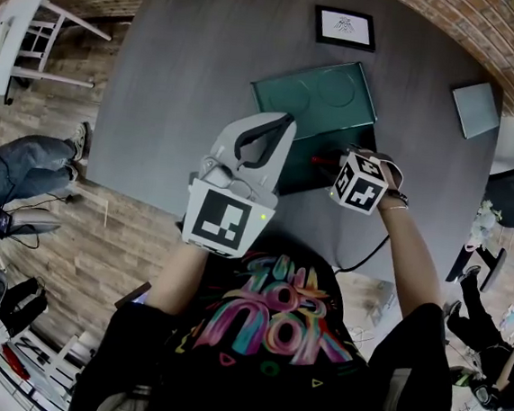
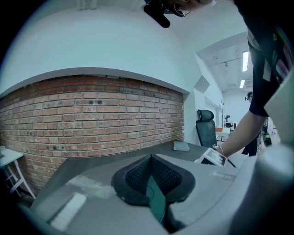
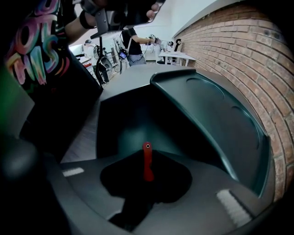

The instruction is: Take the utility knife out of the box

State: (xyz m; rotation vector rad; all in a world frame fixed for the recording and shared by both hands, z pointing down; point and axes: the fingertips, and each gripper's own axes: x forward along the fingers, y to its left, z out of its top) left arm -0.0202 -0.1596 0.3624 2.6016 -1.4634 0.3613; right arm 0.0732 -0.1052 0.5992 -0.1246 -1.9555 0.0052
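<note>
A dark green box (image 1: 328,142) lies on the round grey table (image 1: 188,76) with its lid (image 1: 317,93) folded flat behind it. In the right gripper view the box's hollow (image 3: 133,124) and the raised lid (image 3: 216,119) fill the scene. The red utility knife (image 3: 147,158) stands between the pads of my right gripper (image 3: 147,173), which is shut on its handle inside the box. From the head view the knife (image 1: 323,161) shows as a red sliver just left of the right gripper (image 1: 335,162). My left gripper (image 1: 287,123) is shut on the box's thin green edge (image 2: 156,197) at its left front side.
A framed card (image 1: 345,26) lies at the table's far edge and a grey-blue pad (image 1: 475,108) at the right. A brick wall (image 2: 92,119) runs behind the table. A seated person's legs (image 1: 26,164) are at the left, and an office chair (image 2: 205,133) stands beyond.
</note>
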